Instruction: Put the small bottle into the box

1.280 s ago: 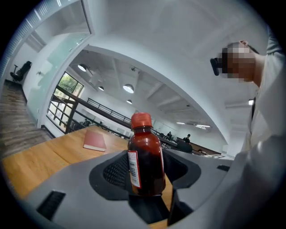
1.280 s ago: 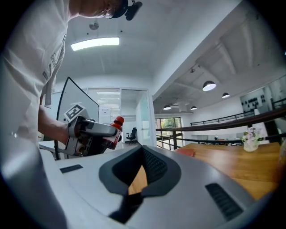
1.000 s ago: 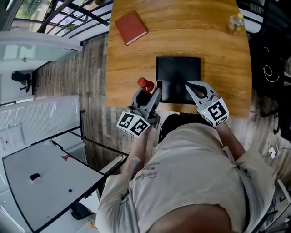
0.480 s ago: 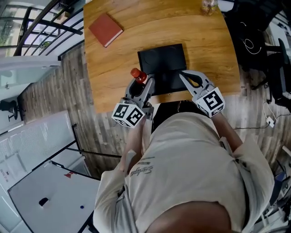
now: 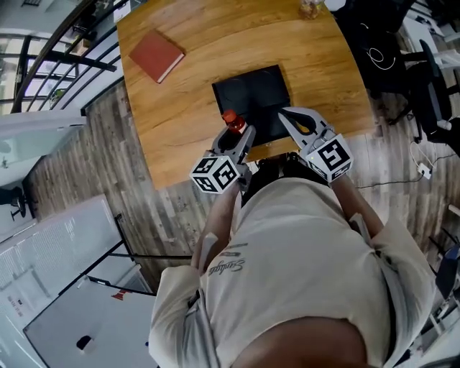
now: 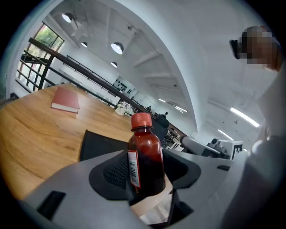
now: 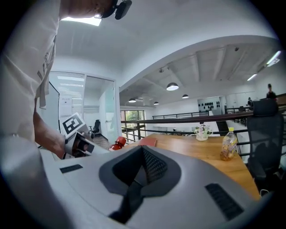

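**Small bottle held at the box's near corner**

Lower centre of the head view: the left gripper [image 5: 236,138] is clamped on the small bottle [image 5: 231,122], a dark brown one with a red cap, held upright between both jaws [image 6: 145,161]. Just to the right, the right gripper [image 5: 290,119] has its jaws pressed together with nothing between them. Both reach over the near edge of the wooden table [image 5: 187,100]. The bottle sits at the near left corner of the black box [image 5: 251,88]. Farther, upper left, lies a red book [image 5: 156,56]; at the top edge stands a plastic drink bottle [image 5: 310,8].
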{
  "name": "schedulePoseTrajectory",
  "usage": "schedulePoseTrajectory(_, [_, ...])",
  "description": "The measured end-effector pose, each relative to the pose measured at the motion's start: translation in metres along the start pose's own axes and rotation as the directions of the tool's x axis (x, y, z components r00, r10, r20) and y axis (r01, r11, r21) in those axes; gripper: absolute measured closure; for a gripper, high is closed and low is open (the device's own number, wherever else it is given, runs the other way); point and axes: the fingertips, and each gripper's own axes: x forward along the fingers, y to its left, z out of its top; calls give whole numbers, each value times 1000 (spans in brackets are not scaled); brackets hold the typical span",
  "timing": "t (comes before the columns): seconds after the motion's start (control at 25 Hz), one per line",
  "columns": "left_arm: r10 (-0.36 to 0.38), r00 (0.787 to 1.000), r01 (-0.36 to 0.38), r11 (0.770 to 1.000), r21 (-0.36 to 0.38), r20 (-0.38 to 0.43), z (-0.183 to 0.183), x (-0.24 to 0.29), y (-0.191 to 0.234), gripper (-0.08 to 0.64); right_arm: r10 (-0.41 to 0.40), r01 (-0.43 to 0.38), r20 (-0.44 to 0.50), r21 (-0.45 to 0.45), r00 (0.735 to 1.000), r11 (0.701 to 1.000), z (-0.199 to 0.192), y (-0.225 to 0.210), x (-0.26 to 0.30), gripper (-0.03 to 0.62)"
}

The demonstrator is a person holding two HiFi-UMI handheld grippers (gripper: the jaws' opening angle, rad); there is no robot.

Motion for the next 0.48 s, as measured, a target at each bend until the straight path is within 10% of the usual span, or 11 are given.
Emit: schedulePoseTrajectory(0.48, [85, 969, -114, 987, -117, -231, -72, 29, 22, 327, -59, 61, -29, 75, 998, 995, -25, -27, -33, 599])
